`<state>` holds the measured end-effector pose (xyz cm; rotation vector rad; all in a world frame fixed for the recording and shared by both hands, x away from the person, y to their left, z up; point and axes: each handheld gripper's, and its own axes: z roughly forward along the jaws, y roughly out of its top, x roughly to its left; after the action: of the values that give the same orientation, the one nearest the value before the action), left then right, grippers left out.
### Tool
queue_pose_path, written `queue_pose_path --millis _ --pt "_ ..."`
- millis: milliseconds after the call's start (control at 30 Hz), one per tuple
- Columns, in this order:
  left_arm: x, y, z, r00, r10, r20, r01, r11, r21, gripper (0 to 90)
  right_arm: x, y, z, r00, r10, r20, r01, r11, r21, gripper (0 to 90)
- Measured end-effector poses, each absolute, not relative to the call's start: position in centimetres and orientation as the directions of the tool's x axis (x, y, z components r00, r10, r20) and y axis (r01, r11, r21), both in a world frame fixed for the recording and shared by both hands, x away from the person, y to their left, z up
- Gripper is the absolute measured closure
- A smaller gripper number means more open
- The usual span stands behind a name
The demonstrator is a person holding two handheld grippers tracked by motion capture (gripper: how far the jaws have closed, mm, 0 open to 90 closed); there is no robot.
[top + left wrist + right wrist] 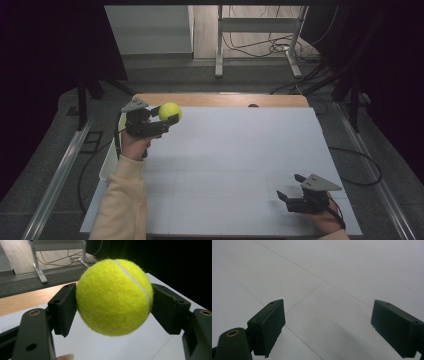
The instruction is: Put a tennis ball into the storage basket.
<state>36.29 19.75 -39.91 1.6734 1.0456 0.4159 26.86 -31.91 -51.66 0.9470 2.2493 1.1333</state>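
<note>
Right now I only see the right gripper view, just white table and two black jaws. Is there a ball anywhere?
Observer: Yes, the left gripper is shut on a yellow tennis ball.
Operator: Is the ball on the table?
Observer: No, it's lifted above the white table, near the far left corner.
Operator: Where's my gripper?
Observer: The right gripper sits open near the table's near right corner, far from the ball.
</note>
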Motion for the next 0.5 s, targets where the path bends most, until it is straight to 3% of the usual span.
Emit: queue_pose_path --millis 500 --pt "36.4 21.4 -40.1 0.509 0.828 -0.233 0.438 -0.016 0.899 26.1 26.9 -31.9 -51.7 -0.664 0.743 -0.084 0.376 0.429 0.822 12.5"
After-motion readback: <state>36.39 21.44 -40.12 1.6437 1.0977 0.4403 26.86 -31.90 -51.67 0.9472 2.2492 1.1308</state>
